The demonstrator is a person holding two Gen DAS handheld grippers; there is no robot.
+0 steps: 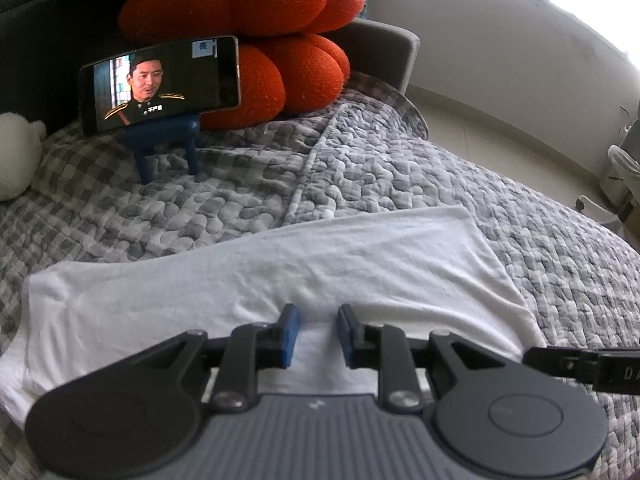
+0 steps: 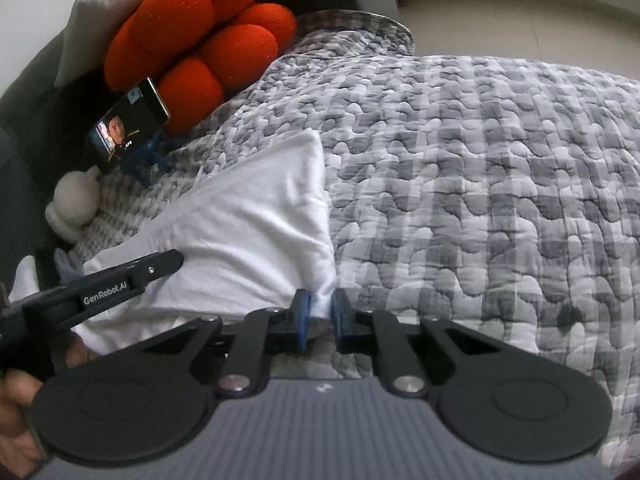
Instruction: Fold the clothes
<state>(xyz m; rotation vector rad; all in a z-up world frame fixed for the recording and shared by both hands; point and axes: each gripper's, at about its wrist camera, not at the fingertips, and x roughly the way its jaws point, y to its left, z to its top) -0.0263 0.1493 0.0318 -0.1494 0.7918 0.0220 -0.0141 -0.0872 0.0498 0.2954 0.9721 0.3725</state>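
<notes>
The white cotton garment (image 1: 280, 280) lies flat on the grey checked quilt (image 1: 520, 208). The left gripper (image 1: 318, 334) pinches its near edge; the right gripper (image 2: 319, 320) clamps its corner, open quilt beyond.

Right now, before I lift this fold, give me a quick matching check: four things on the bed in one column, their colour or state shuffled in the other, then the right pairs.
Things:
1. white garment
2. phone
3. knotted cushion
4. right gripper

States:
A. orange, against the headboard
B. propped on a blue stand, screen lit
C. pinching a cloth corner
D. lying flat on the grey checked quilt

Pairs: 1-D, 2-B, 3-A, 4-C
</notes>
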